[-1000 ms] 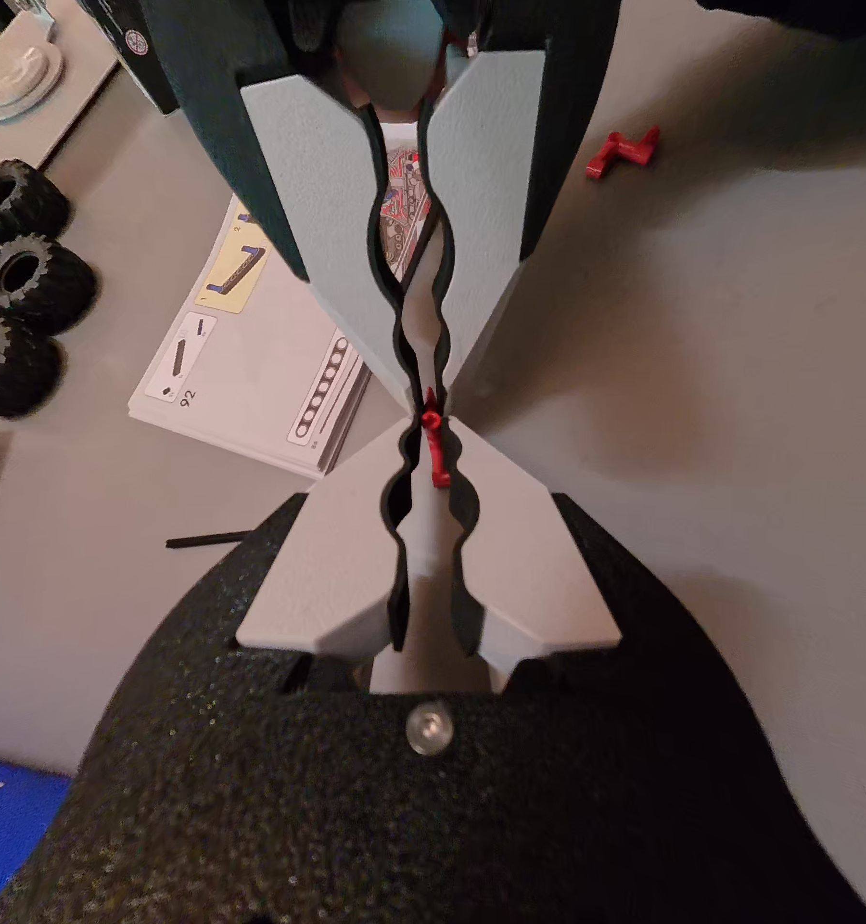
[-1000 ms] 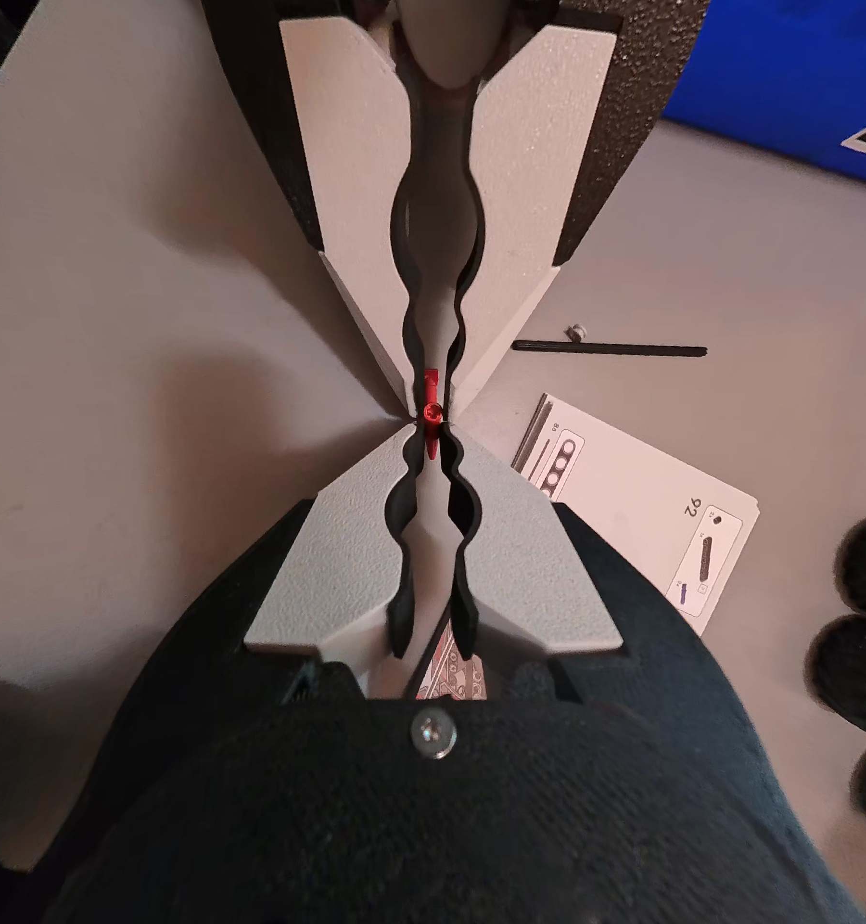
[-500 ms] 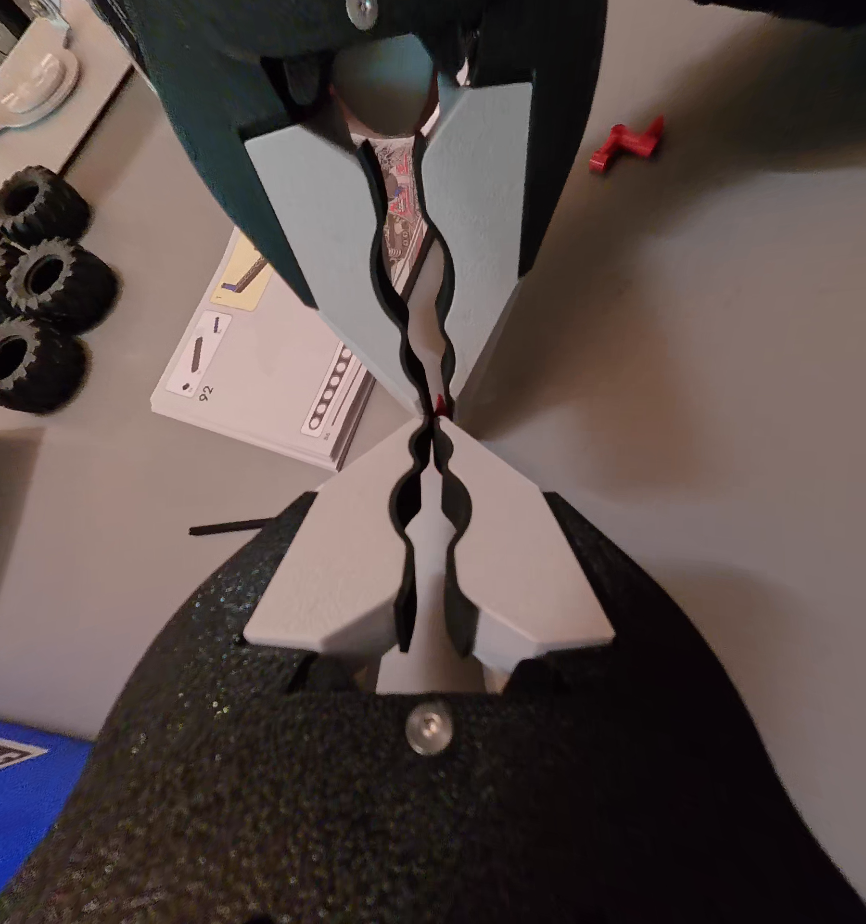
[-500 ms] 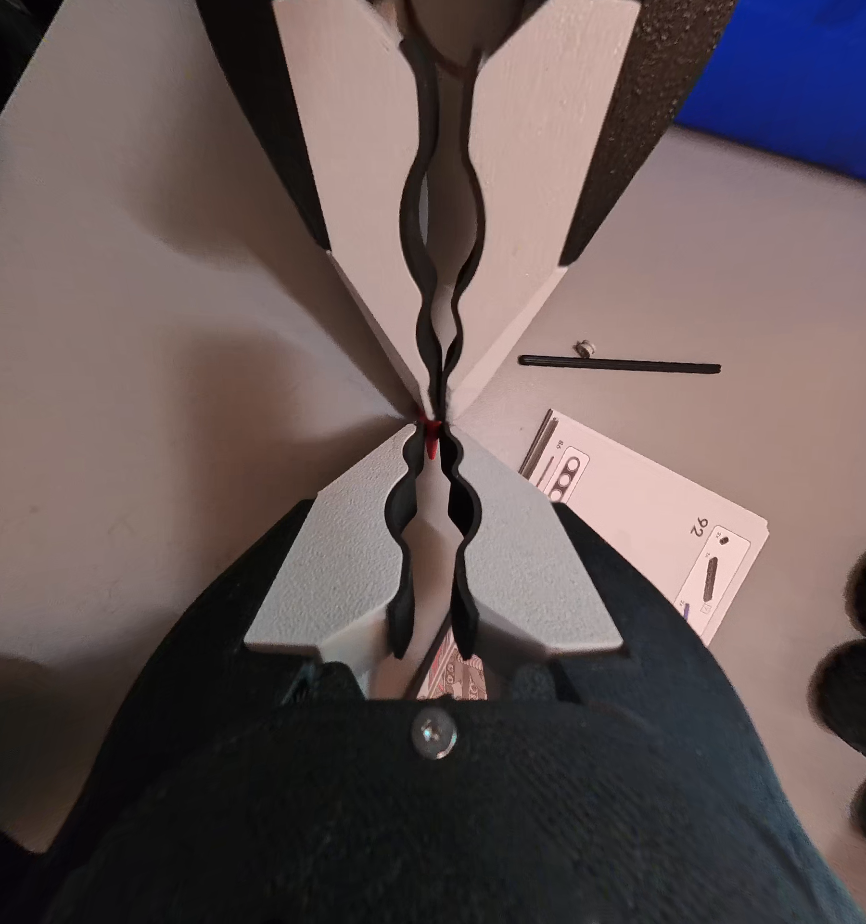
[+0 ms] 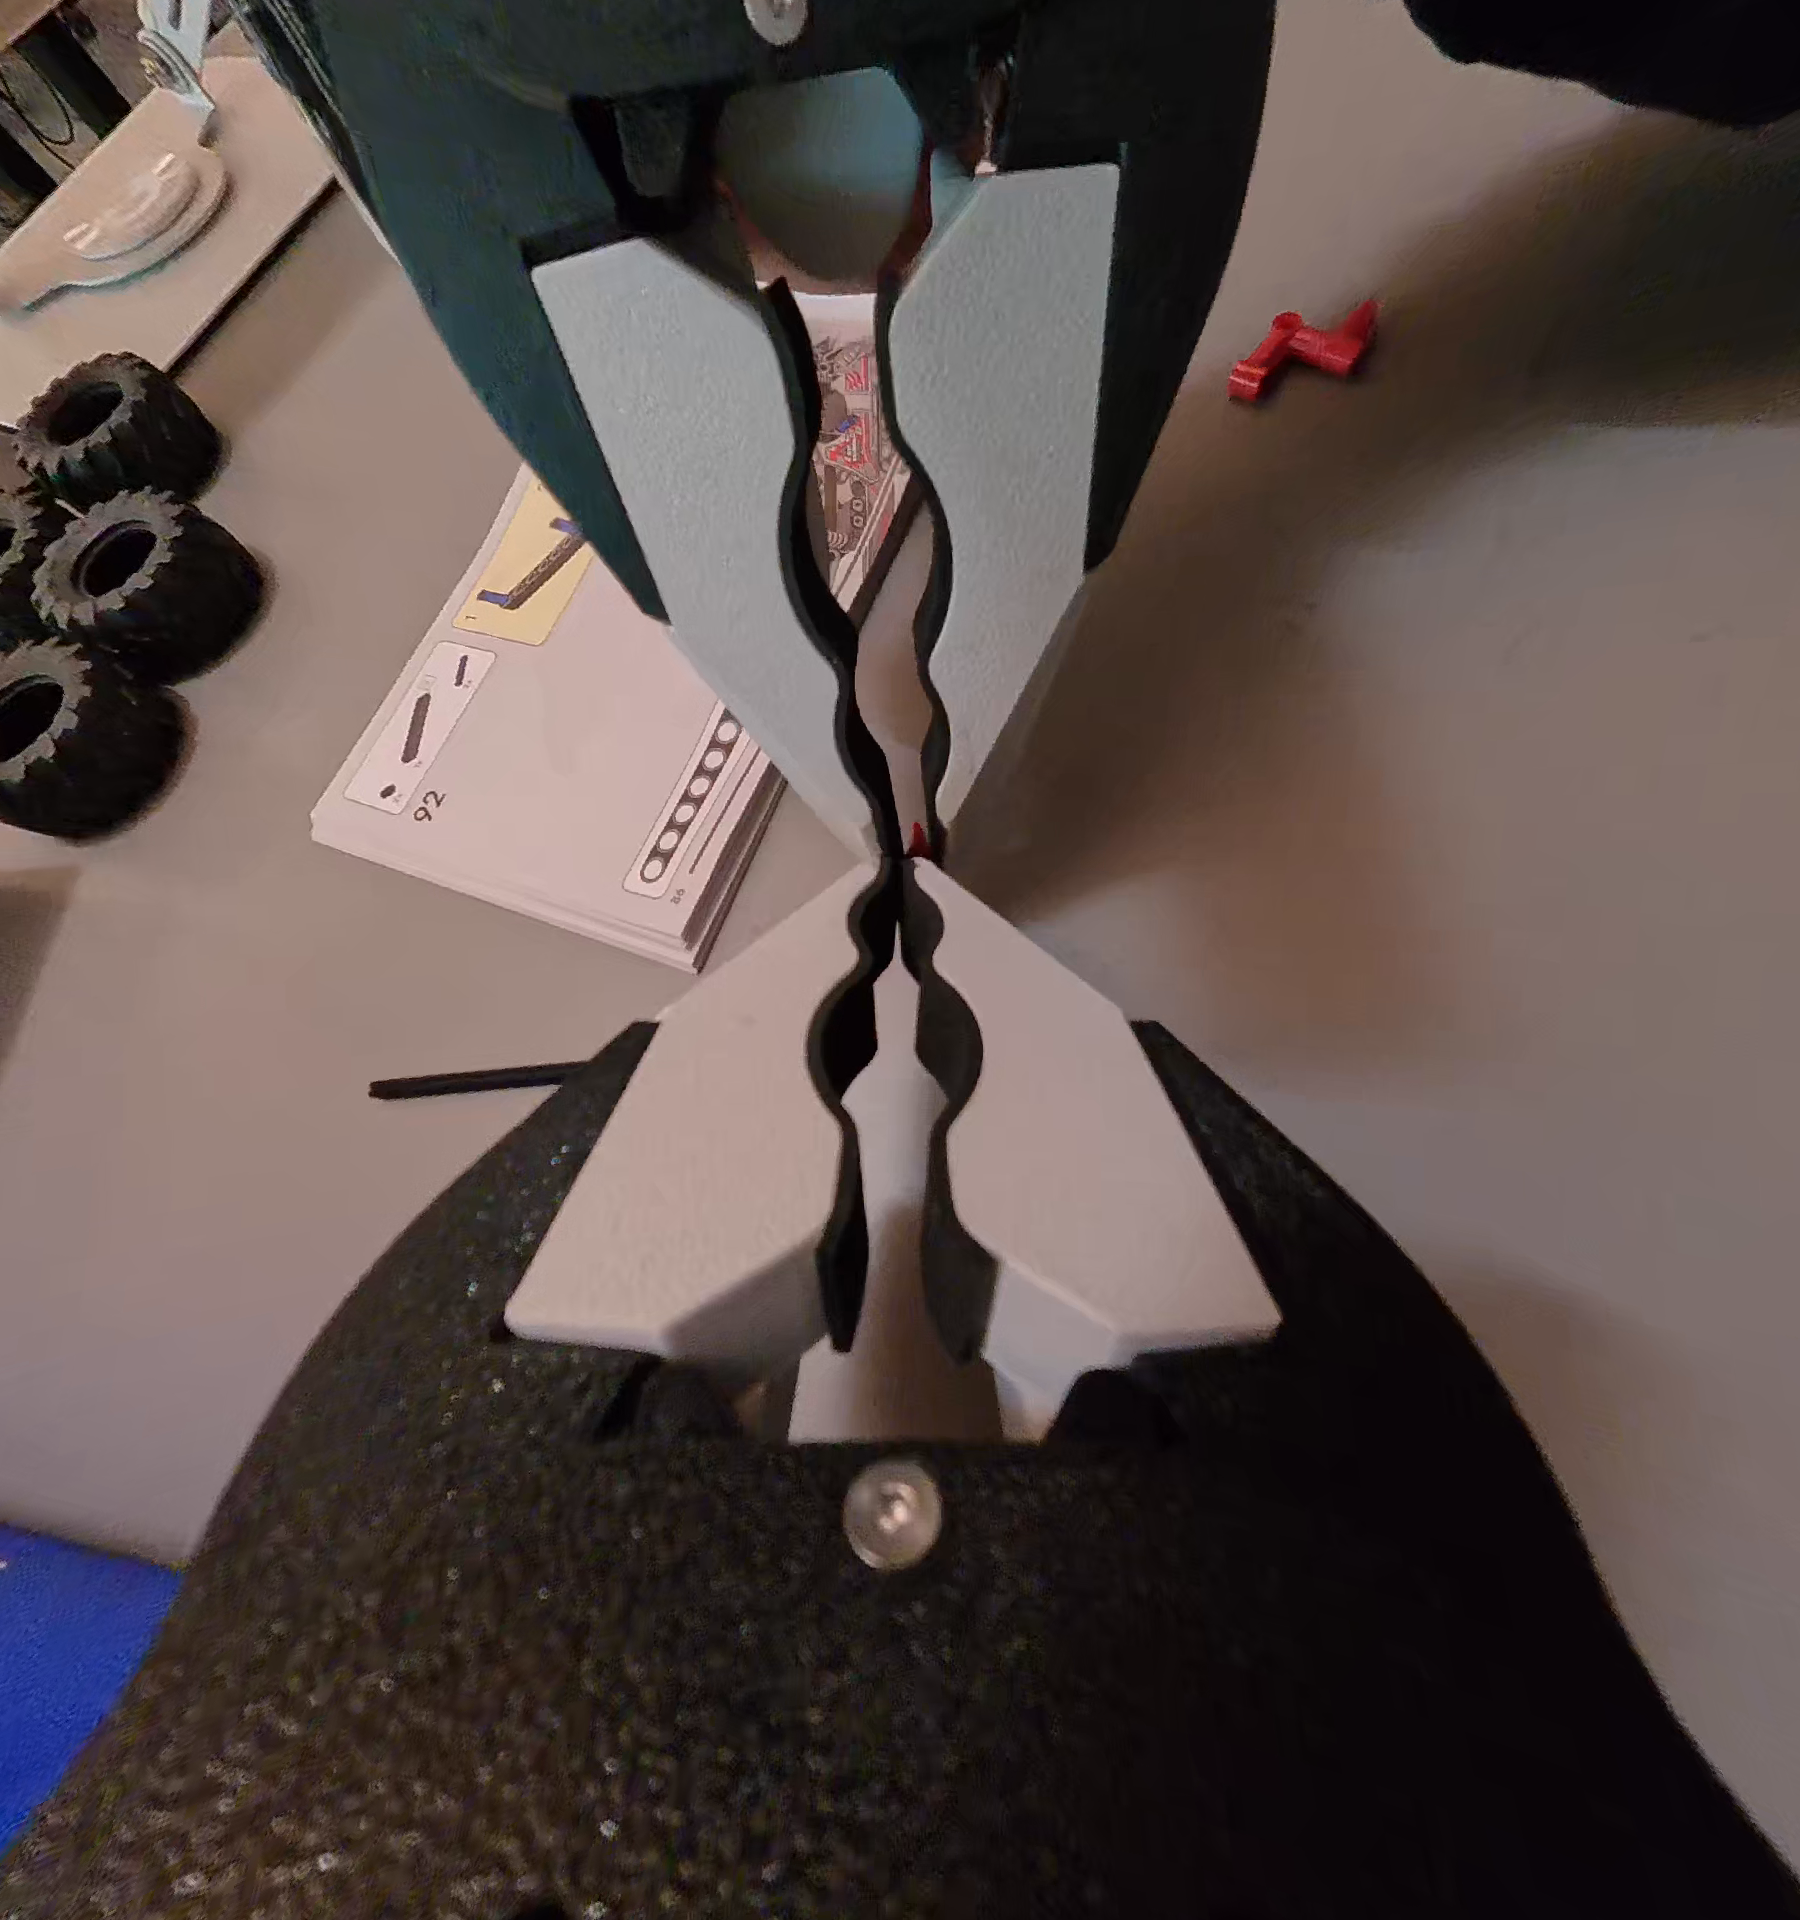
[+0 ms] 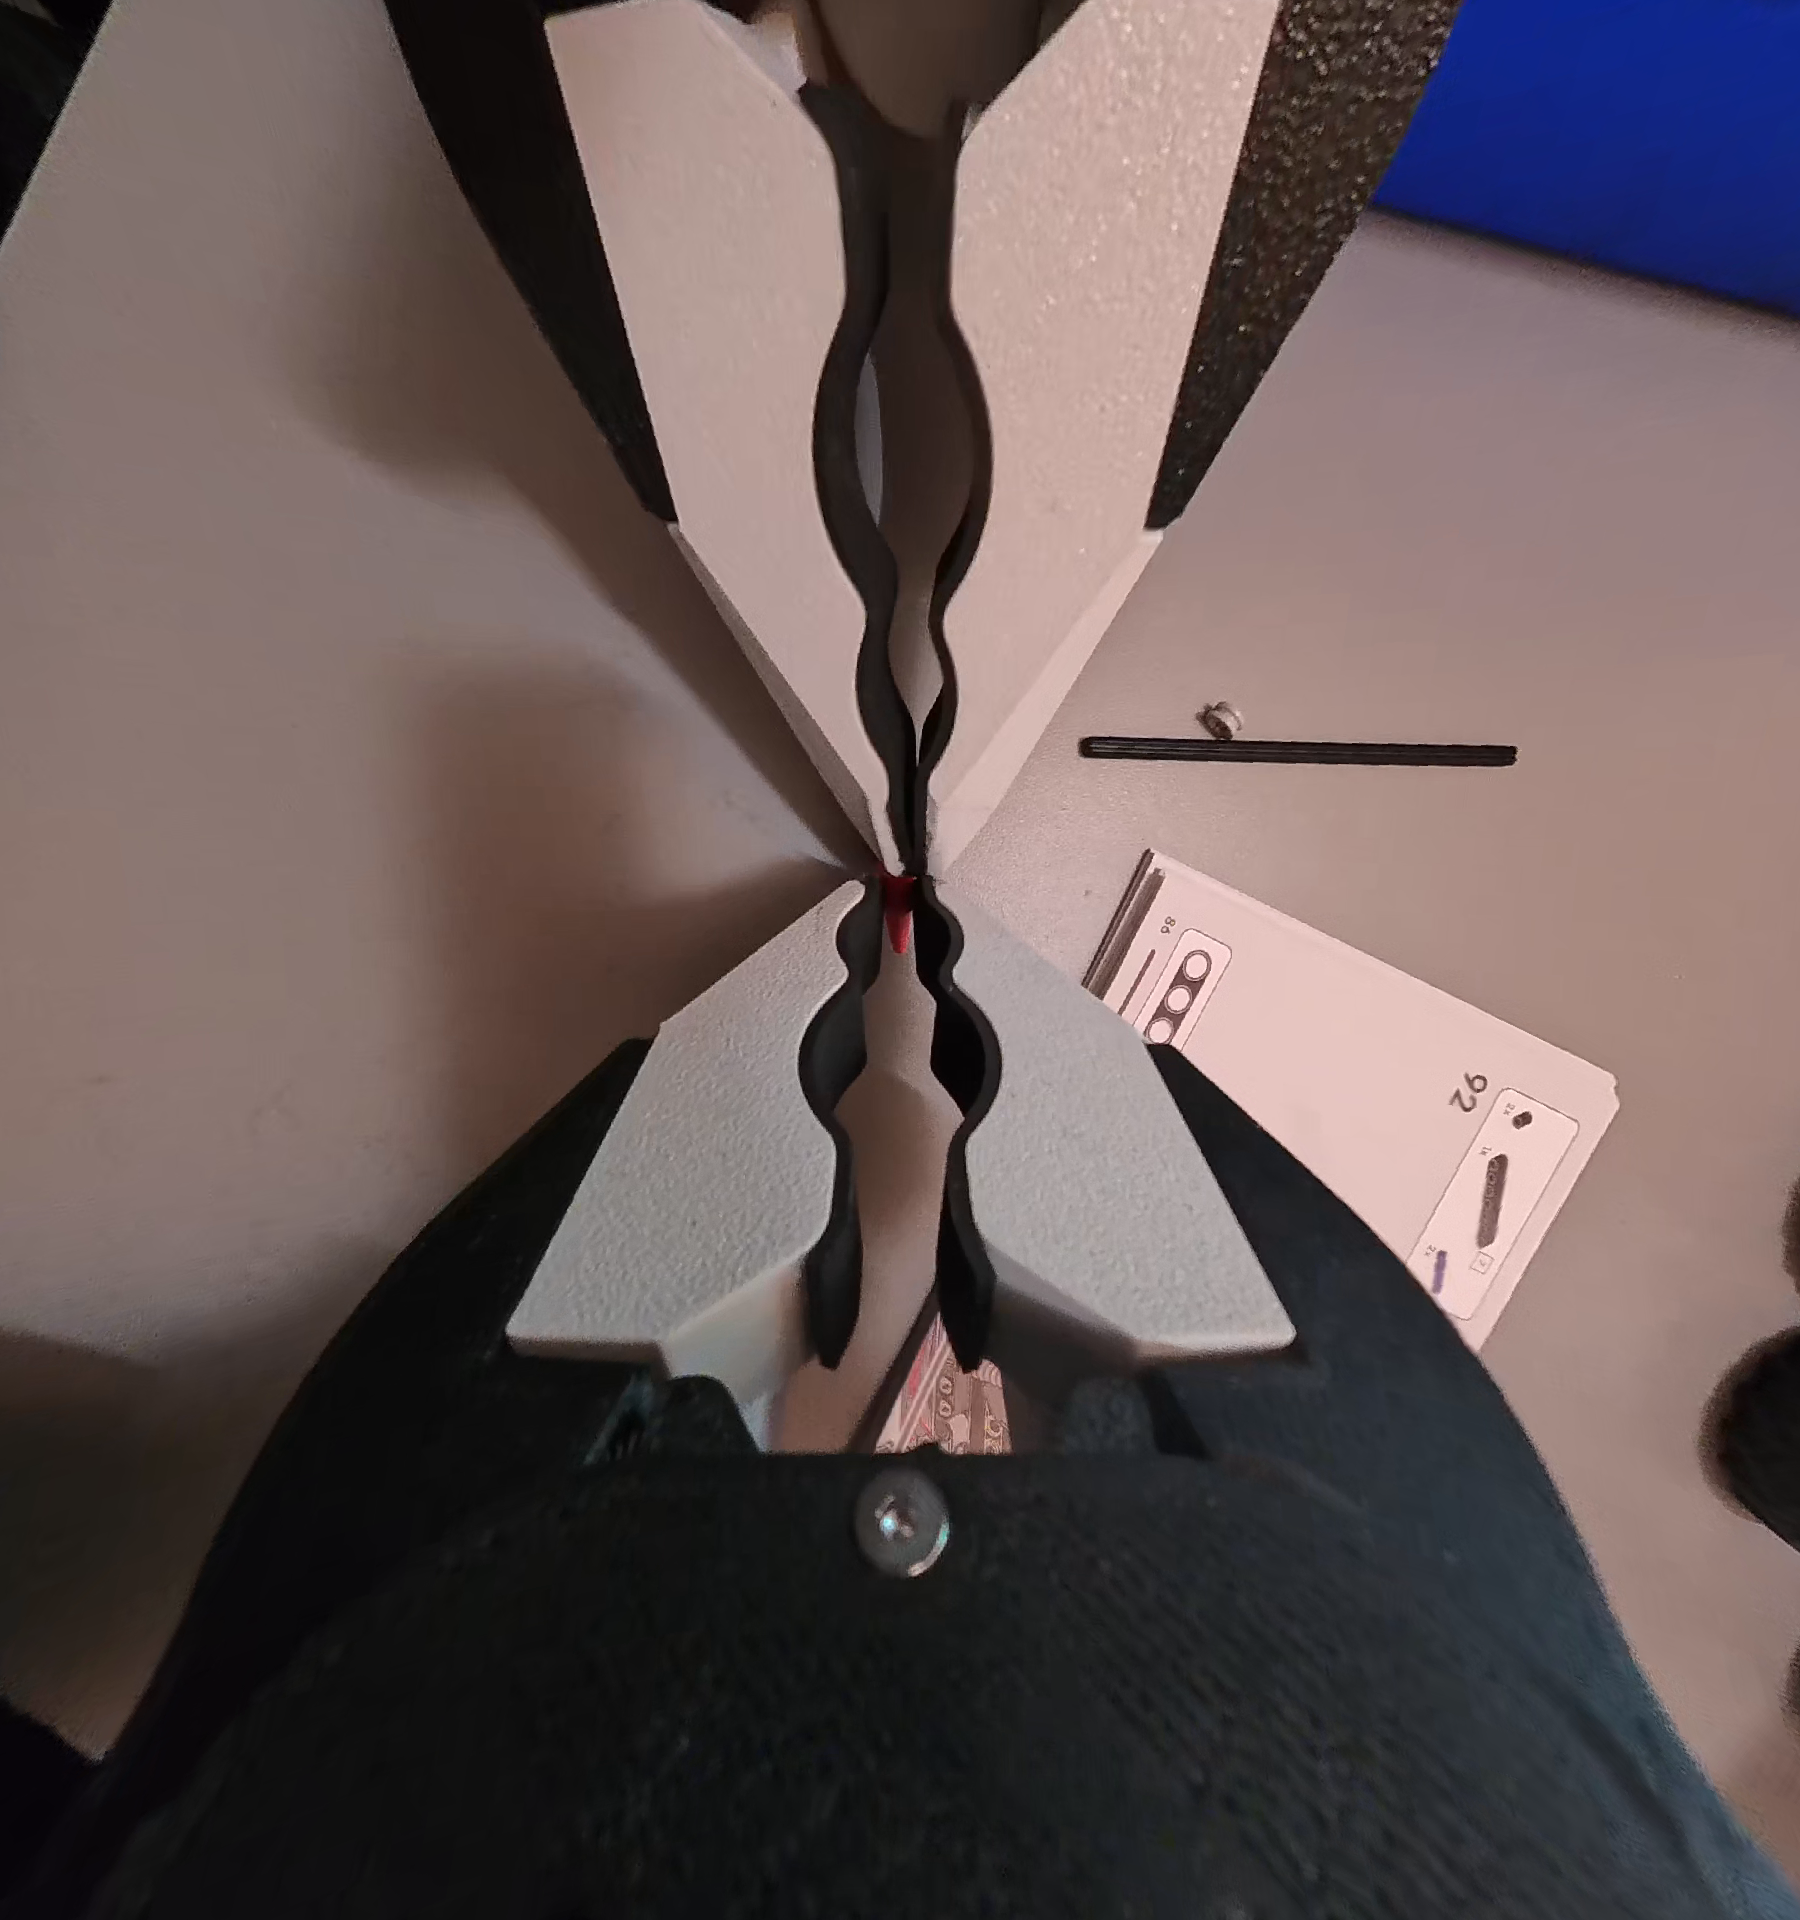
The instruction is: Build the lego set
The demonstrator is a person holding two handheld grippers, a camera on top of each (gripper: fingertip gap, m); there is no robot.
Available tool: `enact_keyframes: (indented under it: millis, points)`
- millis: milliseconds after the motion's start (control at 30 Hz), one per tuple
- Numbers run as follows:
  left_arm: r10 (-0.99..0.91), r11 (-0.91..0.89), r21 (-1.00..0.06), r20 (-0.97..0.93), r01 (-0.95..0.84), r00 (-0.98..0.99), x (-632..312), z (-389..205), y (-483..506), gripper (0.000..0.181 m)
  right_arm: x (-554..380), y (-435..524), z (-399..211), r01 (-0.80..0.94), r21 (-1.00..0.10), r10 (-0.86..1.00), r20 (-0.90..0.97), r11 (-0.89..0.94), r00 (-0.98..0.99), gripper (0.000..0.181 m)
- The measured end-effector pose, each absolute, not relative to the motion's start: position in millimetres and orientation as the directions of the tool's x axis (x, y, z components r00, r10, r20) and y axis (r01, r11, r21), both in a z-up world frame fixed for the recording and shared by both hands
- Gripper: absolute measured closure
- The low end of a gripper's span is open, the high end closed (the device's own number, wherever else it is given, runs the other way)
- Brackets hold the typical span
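Lego red pin [image 6: 896, 914] pinched between both claws, tip to tip above bench [image 5: 1498, 935]: right claw [image 6: 901, 883] closed on it, left claw [image 5: 901, 862] closed too, likely handover or joining; manual [image 5: 563, 790] near for reference.

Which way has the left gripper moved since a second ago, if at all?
Yes: left gripper shifted or turned slightly leftward; black tires and instruction booklet now sit further right in its view.

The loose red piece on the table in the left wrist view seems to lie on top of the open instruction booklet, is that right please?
Not quite. In the left wrist view the loose red piece lies on the bare grey table, well apart from the open instruction booklet, which is on the other side of the two hand-held grippers.
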State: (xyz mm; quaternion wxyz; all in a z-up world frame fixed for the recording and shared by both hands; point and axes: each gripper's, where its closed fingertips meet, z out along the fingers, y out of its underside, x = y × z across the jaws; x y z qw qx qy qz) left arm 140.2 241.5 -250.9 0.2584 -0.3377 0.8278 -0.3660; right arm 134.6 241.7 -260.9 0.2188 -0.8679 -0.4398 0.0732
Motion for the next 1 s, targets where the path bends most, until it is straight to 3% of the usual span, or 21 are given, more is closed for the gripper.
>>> enact_keyframes:
  millis: [200, 433, 667, 1000]
  points:
    - [-0.796, 0.388, -0.835, -0.089, -0.391, -0.599, 137, -242, 247, 0.181, 135, 243, -263, 0.718, -0.464, 0.788, 0.067, -0.518, 0.612, 0.177]
    - [-0.771, 0.488, -0.751, -0.131, -0.446, -0.623, 131, -250, 249, 0.168, 133, 245, -261, 0.726, -0.466, 0.795, 0.074, -0.506, 0.602, 0.177]
    - [-0.772, 0.501, -0.738, -0.144, -0.453, -0.619, 133, -260, 244, 0.176, 130, 247, -261, 0.736, -0.466, 0.803, 0.085, -0.492, 0.590, 0.177]
    - [-0.773, 0.432, -0.808, -0.101, -0.402, -0.627, 133, -260, 248, 0.177, 126, 252, -255, 0.637, -0.643, 0.791, 0.077, -0.426, 0.607, 0.177]
